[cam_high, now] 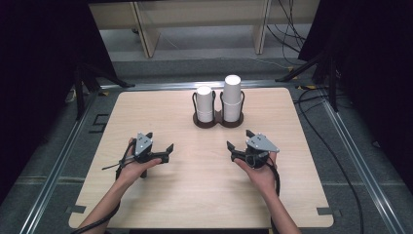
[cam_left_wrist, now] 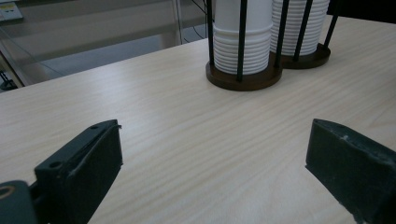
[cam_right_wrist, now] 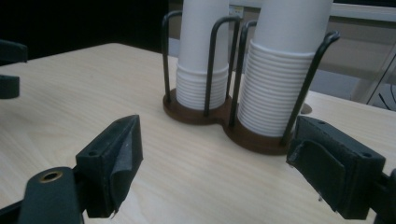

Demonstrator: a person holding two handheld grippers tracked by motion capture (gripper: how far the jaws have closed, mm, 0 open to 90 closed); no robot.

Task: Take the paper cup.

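Two stacks of upside-down white paper cups stand in a dark wire holder (cam_high: 217, 122) at the back middle of the wooden table (cam_high: 146, 195). The left stack (cam_high: 205, 103) is shorter than the right stack (cam_high: 232, 97). My left gripper (cam_high: 159, 141) is open and empty, in front of and left of the holder. My right gripper (cam_high: 239, 138) is open and empty too, just in front of the holder. In the left gripper view the stacks (cam_left_wrist: 240, 42) (cam_left_wrist: 299, 28) rise beyond the open jaws. In the right gripper view the stacks (cam_right_wrist: 203, 60) (cam_right_wrist: 280, 70) stand close ahead.
Bare tabletop (cam_high: 204, 190) lies between and in front of my hands. Black stands (cam_high: 80, 92) and cables (cam_high: 316, 126) flank the table on the floor. Wooden furniture legs (cam_high: 146, 34) stand beyond the far edge. The left gripper's fingers (cam_right_wrist: 9, 70) show at the right gripper view's left edge.
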